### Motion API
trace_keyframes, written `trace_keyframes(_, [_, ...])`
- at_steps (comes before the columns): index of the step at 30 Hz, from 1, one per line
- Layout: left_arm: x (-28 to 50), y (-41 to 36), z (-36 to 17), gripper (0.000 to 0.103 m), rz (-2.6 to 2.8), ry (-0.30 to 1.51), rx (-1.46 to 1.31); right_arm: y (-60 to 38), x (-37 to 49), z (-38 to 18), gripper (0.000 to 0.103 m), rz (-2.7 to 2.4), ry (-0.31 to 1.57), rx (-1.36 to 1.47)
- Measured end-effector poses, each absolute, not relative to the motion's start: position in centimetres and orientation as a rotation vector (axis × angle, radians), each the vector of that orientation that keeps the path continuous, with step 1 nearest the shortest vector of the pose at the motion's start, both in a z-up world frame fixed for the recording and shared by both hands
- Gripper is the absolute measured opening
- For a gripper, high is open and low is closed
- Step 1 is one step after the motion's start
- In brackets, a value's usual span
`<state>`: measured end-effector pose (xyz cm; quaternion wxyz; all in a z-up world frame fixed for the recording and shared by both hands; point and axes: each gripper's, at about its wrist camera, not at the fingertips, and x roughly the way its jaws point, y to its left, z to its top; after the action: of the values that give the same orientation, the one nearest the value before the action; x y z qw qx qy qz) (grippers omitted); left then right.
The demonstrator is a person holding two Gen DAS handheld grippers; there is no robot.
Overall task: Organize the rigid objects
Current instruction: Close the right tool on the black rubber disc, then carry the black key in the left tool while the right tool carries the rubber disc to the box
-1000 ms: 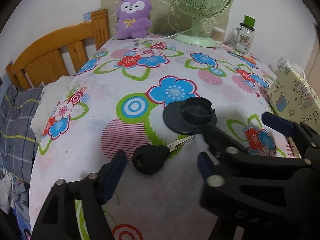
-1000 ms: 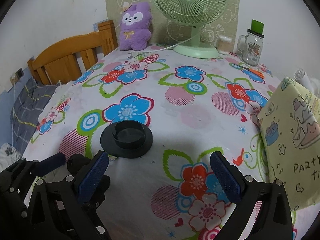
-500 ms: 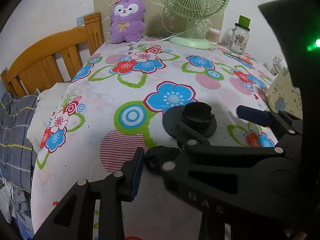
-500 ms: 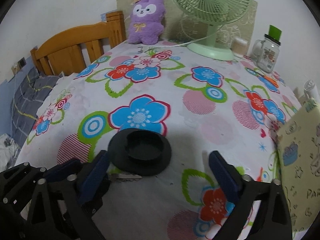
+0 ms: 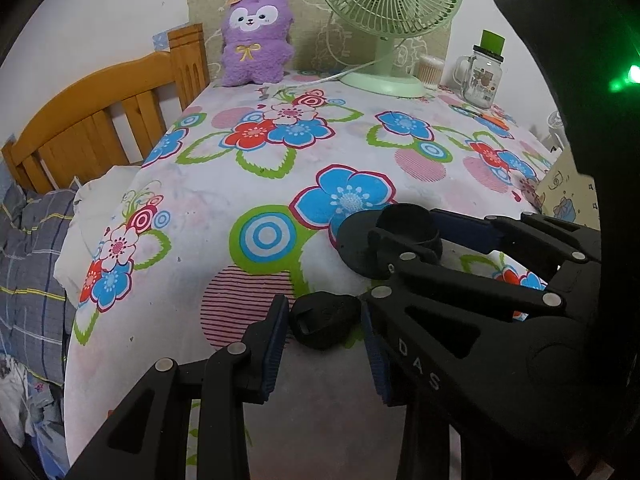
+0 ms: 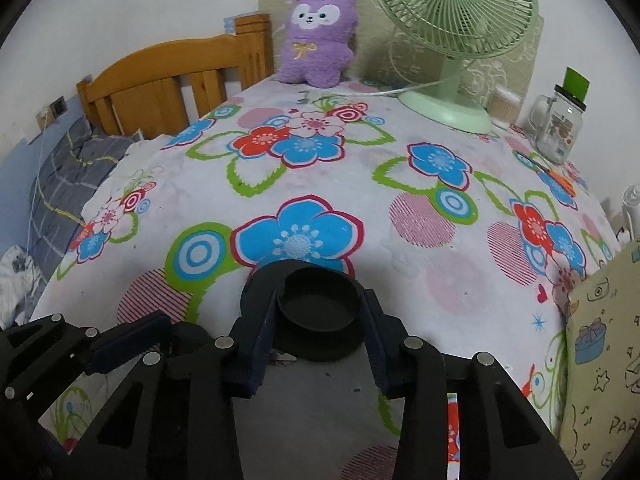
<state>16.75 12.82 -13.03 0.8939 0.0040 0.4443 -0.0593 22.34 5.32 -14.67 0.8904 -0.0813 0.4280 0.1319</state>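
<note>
Here, flowered tabletop (image 5: pixel 248 184) seen from both wrists. Left tool (image 5: pixel 324 344) held low, jaws partly open, black key fob (image 5: pixel 323 320) set between blue pads, slim gaps on both sides, fob not clamped, resting on cloth. Right tool (image 6: pixel 318 344) closed in around raised cup of black round holder (image 6: pixel 320 312), pads against cup walls; holder's flat base seated on tabletop just beyond fob. Key blade glimpsed under holder edge. Green fan (image 6: pixel 452 20), purple plush (image 6: pixel 316 32), glass jar (image 6: pixel 560 124) stood at far edge.
</note>
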Motion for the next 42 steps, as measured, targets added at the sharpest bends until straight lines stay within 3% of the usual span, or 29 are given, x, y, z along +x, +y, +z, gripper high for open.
trace_keyframes(42, [8.9,4.4,-9.3,0.037,-0.149,0.841,0.078,-5.4,12.4,-10.3,0.044,0.148,0.82,-0.052])
